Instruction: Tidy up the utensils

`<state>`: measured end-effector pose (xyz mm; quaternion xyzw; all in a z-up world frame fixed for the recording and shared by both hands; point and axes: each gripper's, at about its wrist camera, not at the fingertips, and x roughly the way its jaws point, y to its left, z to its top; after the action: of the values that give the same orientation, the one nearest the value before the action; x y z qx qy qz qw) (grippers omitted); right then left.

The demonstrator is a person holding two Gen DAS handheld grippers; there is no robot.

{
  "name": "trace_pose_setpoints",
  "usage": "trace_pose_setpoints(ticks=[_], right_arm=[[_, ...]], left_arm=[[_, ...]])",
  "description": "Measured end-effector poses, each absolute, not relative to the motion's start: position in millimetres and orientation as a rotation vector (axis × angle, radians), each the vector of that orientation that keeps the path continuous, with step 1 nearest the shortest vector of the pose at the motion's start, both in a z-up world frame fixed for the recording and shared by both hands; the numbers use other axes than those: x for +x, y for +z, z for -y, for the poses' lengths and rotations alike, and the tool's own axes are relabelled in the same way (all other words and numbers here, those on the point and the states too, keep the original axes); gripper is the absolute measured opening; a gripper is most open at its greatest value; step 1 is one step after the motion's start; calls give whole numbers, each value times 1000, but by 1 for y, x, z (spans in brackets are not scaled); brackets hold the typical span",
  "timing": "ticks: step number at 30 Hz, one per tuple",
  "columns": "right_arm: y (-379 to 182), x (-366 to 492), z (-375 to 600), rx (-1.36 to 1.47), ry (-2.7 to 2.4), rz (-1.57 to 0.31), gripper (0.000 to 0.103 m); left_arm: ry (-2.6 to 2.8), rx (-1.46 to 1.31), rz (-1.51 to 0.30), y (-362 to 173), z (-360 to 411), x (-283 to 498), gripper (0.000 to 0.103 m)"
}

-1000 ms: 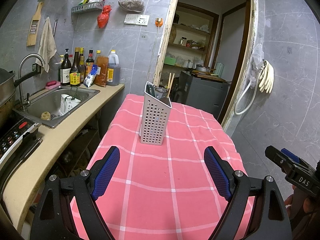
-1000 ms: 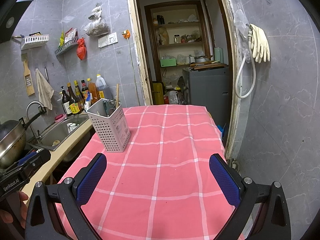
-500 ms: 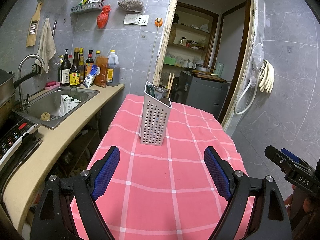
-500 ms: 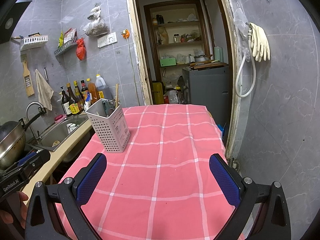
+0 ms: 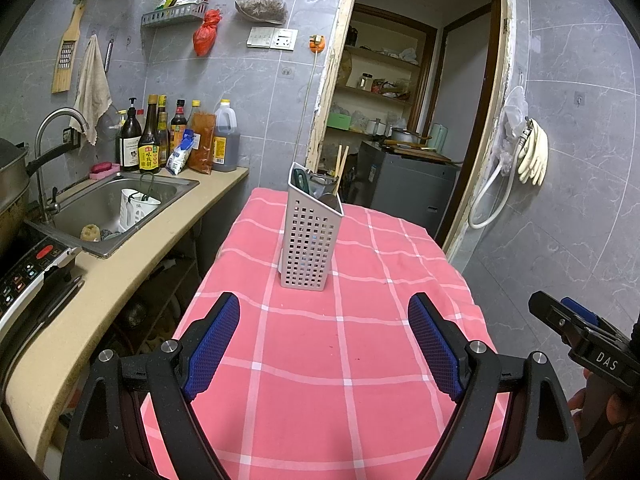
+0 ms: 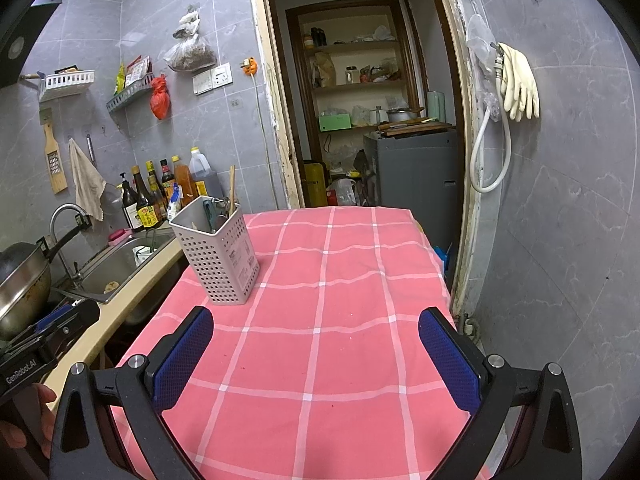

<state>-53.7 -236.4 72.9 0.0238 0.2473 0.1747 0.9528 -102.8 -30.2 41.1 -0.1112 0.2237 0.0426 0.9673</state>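
A grey perforated utensil holder [image 5: 310,240] stands upright on the pink checked tablecloth [image 5: 340,360]. Chopsticks [image 5: 341,160], a dark-handled utensil and metal utensils stick out of its top. It also shows in the right wrist view [image 6: 220,256], at the table's left side. My left gripper [image 5: 324,344] is open and empty, over the near part of the table, short of the holder. My right gripper [image 6: 316,356] is open and empty, over the near table, to the right of the holder.
A beige counter [image 5: 120,264] with a steel sink [image 5: 116,204] runs along the left. Sauce bottles [image 5: 160,140] stand at the wall. A stove panel [image 5: 28,268] and a wok [image 6: 20,280] are at the near left. An open doorway [image 6: 360,120] lies beyond the table.
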Motion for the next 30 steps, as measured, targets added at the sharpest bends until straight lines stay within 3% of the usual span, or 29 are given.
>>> trace_pose_setpoints(ticks=[30], right_arm=[[74,-52,238,50,357,-506,103]], left_arm=[[89,-223,-455,41,31,-102,82]])
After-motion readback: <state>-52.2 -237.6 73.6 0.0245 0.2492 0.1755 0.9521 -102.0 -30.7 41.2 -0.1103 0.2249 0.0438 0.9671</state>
